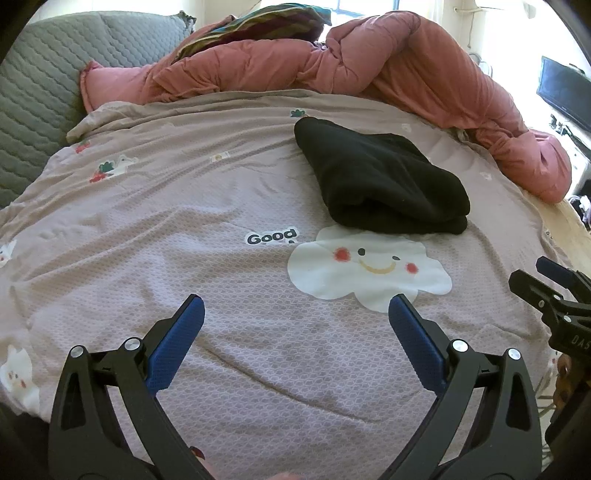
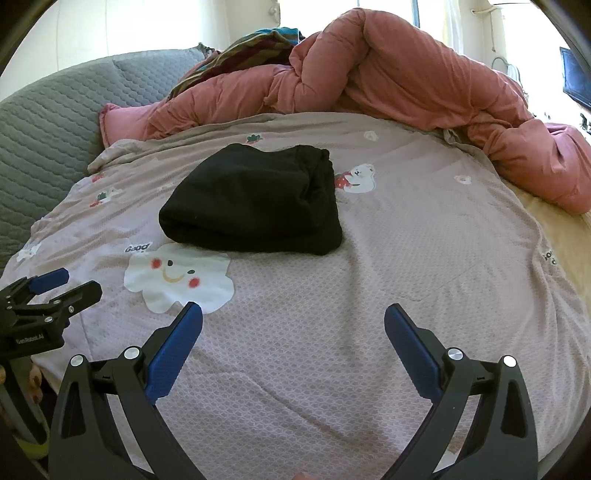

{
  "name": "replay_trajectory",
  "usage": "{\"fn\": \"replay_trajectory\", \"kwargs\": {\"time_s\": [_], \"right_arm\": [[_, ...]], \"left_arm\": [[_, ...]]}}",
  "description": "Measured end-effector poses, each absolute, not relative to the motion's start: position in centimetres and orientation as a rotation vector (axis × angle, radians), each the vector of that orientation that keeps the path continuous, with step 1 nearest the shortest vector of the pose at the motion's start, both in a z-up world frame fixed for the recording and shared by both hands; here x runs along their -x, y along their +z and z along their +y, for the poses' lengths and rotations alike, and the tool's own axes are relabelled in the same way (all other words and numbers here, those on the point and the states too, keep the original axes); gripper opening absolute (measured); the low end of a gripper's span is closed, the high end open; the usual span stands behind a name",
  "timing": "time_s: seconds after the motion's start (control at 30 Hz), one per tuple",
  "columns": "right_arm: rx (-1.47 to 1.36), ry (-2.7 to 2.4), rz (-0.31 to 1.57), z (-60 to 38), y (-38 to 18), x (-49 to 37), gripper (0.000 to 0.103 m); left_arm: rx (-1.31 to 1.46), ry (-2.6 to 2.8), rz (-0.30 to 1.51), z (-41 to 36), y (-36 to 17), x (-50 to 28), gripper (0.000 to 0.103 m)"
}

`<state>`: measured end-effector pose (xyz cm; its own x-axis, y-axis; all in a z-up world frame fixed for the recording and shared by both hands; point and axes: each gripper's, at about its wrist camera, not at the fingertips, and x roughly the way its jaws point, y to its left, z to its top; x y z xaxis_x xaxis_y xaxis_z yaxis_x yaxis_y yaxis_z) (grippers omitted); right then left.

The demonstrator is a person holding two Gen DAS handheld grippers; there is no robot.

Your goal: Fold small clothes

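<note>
A black garment (image 1: 380,181) lies folded into a thick bundle on the mauve patterned bedspread (image 1: 184,240), just beyond a white smiling cloud print. In the right wrist view the same black garment (image 2: 255,201) sits left of centre on the bedspread (image 2: 406,240). My left gripper (image 1: 295,306) hovers open near the bed's front edge, well short of the garment, nothing between its blue pads. My right gripper (image 2: 293,314) is open too, equally empty, in front and to the right of the garment. Each gripper shows at the side of the other's view: right gripper (image 1: 532,275), left gripper (image 2: 72,284).
A crumpled pink duvet (image 1: 388,62) runs along the back and right of the bed. A grey quilted headboard or cushion (image 1: 44,96) stands at the left. Striped fabric (image 1: 258,22) lies behind the duvet. A dark screen (image 1: 565,92) is at the far right.
</note>
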<state>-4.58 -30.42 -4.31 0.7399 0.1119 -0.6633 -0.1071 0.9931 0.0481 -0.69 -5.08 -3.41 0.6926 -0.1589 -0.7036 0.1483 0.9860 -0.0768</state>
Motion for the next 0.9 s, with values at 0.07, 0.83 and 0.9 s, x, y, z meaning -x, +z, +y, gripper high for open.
{"fn": "replay_trajectory", "kwargs": {"time_s": [0.07, 0.83, 0.9], "right_arm": [[-0.007, 0.121, 0.726, -30.34, -4.23, 4.63, 0.098], [-0.003, 0.114, 0.724, -30.45, -3.87, 4.97, 0.098], [-0.002, 0.115, 0.726, -30.47, -3.87, 5.01, 0.098]], "left_arm": [[0.014, -0.170, 0.787, -5.07, -3.38, 0.70, 0.093], [0.006, -0.155, 0.789, -4.89, -2.97, 0.93, 0.093], [0.005, -0.152, 0.789, -4.92, -2.98, 0.93, 0.093]]}}
